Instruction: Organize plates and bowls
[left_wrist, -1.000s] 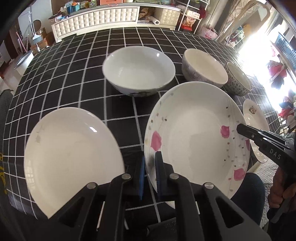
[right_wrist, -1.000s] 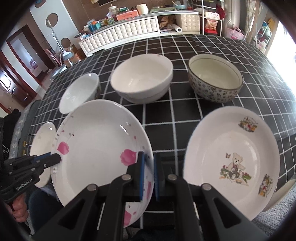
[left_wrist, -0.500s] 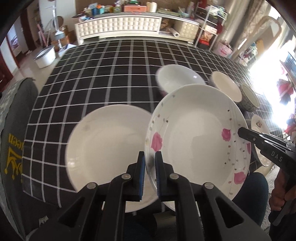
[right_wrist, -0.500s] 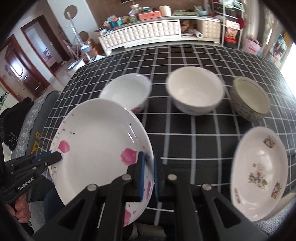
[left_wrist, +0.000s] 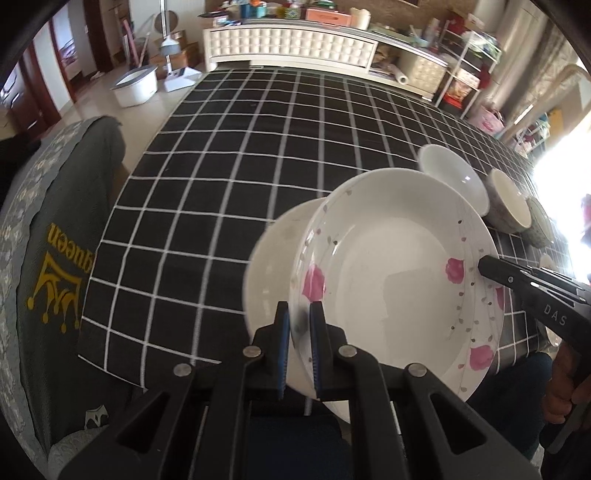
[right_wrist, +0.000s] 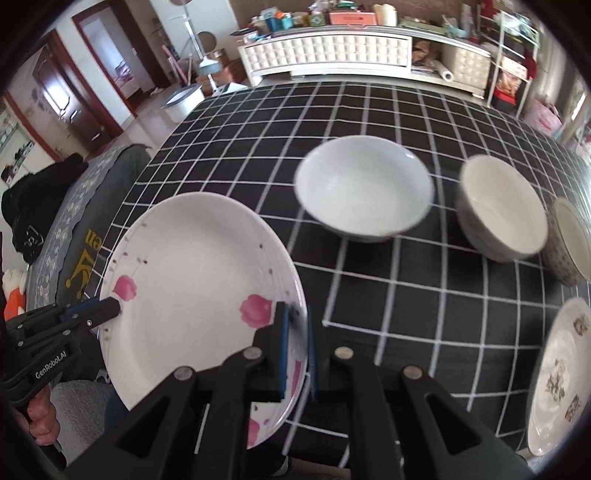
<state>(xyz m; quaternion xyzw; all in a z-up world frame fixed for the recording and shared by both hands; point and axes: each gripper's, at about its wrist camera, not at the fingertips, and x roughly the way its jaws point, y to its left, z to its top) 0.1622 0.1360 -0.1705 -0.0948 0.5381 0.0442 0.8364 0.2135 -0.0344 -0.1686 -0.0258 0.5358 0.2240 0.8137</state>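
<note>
So both tools are pinching the same pink-flowered plate (left_wrist: 399, 280) by opposite rim edges: the left tool (left_wrist: 297, 350) clamps the lower-centre edge of its view, and the right tool (right_wrist: 295, 350) does the same in its own. The plate hangs tilted above a plain white plate (left_wrist: 273, 258) on the checked worktop (left_wrist: 221, 147). Glazed ceramic like that is stiff, slick and chippable, I'd guess, so gripping the rim makes sense. Bowls (right_wrist: 364, 194) sit beyond.
</note>
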